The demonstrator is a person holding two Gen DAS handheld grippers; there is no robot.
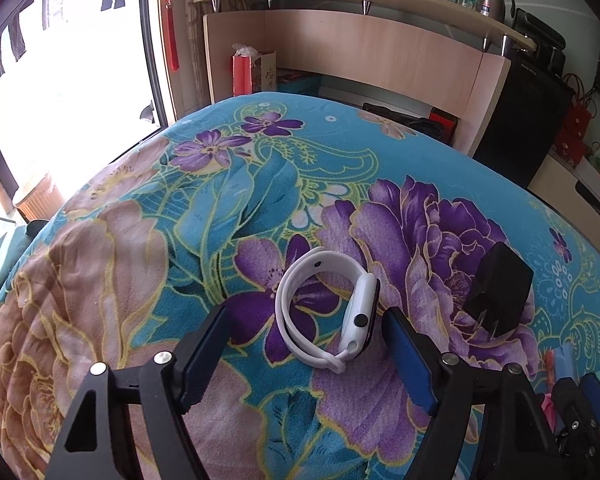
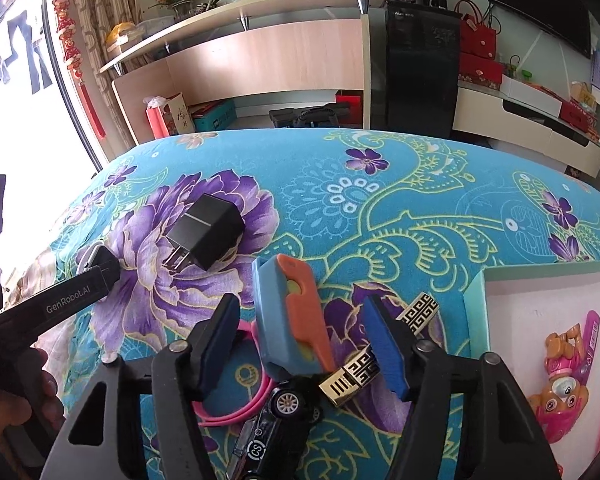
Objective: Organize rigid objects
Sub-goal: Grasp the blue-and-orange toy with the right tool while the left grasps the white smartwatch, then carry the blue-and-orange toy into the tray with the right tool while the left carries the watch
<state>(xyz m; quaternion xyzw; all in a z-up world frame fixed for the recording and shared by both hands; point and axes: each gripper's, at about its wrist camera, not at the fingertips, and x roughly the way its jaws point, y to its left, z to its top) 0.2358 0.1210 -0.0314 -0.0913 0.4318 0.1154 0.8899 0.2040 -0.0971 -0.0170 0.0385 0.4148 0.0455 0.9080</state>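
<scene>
A white smartwatch lies on its side on the floral cloth, between the fingers of my left gripper. Those jaws stand open and neither pad presses on the watch. A black charger plug lies to its right, also seen as the plug in the right wrist view. My right gripper is open around a blue and orange toy knife, with gaps on both sides. Below the knife lie a black toy car, a pink band and a gold patterned lighter.
A second gold patterned piece lies behind the right finger. A white box with a teal rim at the right holds a pink toy figure. Beyond the table's far edge stand a wooden shelf unit and a black cabinet.
</scene>
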